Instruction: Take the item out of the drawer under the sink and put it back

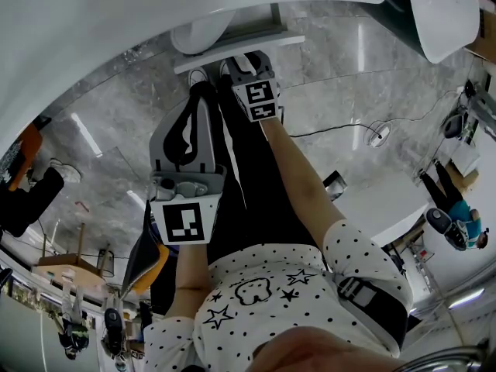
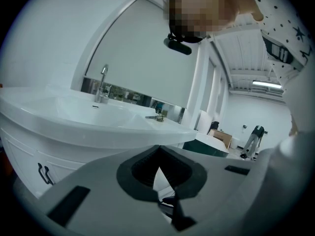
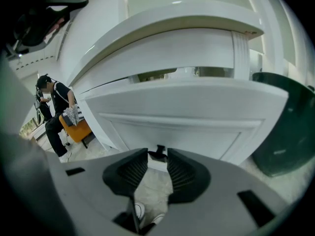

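**Right gripper at the drawer handle, jaws apart**

The right gripper (image 3: pixel 157 152) has its jaws partly open. The dark handle (image 3: pixel 160 149) sits between the tips, and the pads do not visibly press it. The drawer front (image 3: pixel 187 117) stands out from the cabinet under the sink (image 3: pixel 172 14), hiding its contents. A dark bin (image 3: pixel 290 127) crowds the right side, with floor (image 1: pixel 349 68) below. The right forearm (image 1: pixel 302 177) reaches out and down. The left gripper (image 2: pixel 158 149) is closed, empty and held back.

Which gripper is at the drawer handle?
The right gripper, jaws apart with tips at the black drawer handle; the left gripper is shut and empty, facing the sink.
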Available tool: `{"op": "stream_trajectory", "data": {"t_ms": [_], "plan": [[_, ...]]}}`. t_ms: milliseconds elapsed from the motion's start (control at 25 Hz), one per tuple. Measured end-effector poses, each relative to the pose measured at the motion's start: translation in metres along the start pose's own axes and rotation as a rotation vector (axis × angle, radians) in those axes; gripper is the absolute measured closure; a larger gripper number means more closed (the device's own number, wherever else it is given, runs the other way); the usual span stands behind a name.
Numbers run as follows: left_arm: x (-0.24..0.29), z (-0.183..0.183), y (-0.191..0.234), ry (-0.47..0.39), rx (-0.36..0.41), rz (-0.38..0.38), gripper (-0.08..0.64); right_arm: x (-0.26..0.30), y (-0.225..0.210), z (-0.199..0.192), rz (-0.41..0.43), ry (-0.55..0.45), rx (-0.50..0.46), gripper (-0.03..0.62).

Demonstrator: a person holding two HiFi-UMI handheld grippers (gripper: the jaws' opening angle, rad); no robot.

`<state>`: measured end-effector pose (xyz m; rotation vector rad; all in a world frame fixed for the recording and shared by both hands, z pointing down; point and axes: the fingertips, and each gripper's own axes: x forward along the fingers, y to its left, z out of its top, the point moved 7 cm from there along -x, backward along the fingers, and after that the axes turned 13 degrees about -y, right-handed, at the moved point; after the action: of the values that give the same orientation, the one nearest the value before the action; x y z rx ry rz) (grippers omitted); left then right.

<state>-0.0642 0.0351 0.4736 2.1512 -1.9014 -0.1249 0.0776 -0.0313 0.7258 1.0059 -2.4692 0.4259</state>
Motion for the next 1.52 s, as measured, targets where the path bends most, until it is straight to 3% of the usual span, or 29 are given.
{"op": "stream_trajectory", "data": {"t_ms": [40, 120, 400, 600, 840, 1080, 1520], "plan": [[-0.002, 0.002, 0.0, 0.004, 0.007, -0.007, 0.555, -0.007, 0.0, 0.004, -0.013, -0.01, 0.004, 0.469], [-0.005, 0.008, -0.001, 0.01, 0.015, -0.017, 0.555, -0.023, -0.003, 0.017, -0.046, -0.042, 0.019, 0.569], [-0.009, 0.028, -0.001, 0.004, -0.012, -0.047, 0.555, -0.069, -0.01, 0.066, -0.073, -0.124, 0.015, 0.58], [-0.018, 0.053, -0.005, 0.027, 0.027, -0.084, 0.555, -0.105, -0.007, 0.108, -0.077, -0.17, 0.027, 0.58], [-0.029, 0.099, -0.011, -0.013, 0.061, -0.063, 0.555, -0.142, 0.005, 0.164, -0.048, -0.234, 0.016, 0.58], [-0.045, 0.148, -0.025, -0.073, 0.091, -0.121, 0.555, -0.166, 0.022, 0.213, -0.038, -0.294, -0.01, 0.58], [-0.062, 0.199, -0.045, -0.166, 0.108, -0.144, 0.555, -0.214, 0.034, 0.285, -0.024, -0.465, -0.017, 0.58]]}}
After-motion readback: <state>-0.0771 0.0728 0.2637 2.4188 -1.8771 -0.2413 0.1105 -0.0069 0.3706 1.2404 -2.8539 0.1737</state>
